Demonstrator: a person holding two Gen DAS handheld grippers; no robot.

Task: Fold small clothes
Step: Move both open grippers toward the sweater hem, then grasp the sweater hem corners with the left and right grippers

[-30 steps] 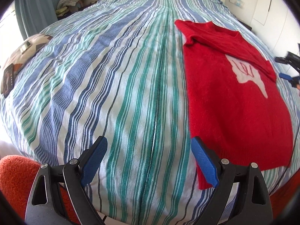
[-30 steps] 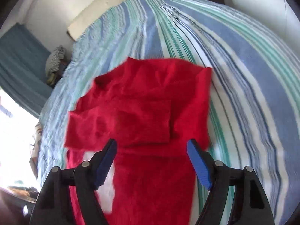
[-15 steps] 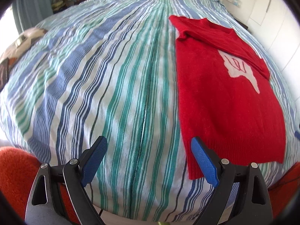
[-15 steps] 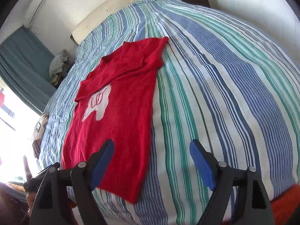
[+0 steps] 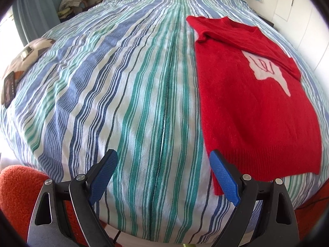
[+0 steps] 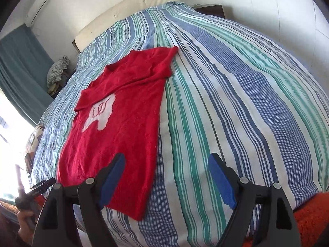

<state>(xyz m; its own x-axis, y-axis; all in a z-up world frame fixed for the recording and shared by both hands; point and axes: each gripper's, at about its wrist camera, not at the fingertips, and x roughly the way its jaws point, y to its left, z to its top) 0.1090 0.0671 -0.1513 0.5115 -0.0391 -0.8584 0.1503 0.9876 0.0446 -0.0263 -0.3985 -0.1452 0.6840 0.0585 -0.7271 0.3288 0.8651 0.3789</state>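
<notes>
Left wrist view is showing the red sweater (image 5: 255,111) lying flat on the striped bedspread (image 5: 123,103), sleeves apparently folded in, likely readied for halving. Left gripper (image 5: 163,177) and right gripper (image 6: 166,179) are hanging wide apart, gripping nothing. The white chest motif is staying partly covered.

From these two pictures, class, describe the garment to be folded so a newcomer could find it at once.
Start with the bed's blue, green and white striped cover. A red knitted sweater lies flat on it, hem nearest the cameras, sleeves folded across the chest. It is the only red garment on the stripes, with a pale patch on its front.
</notes>
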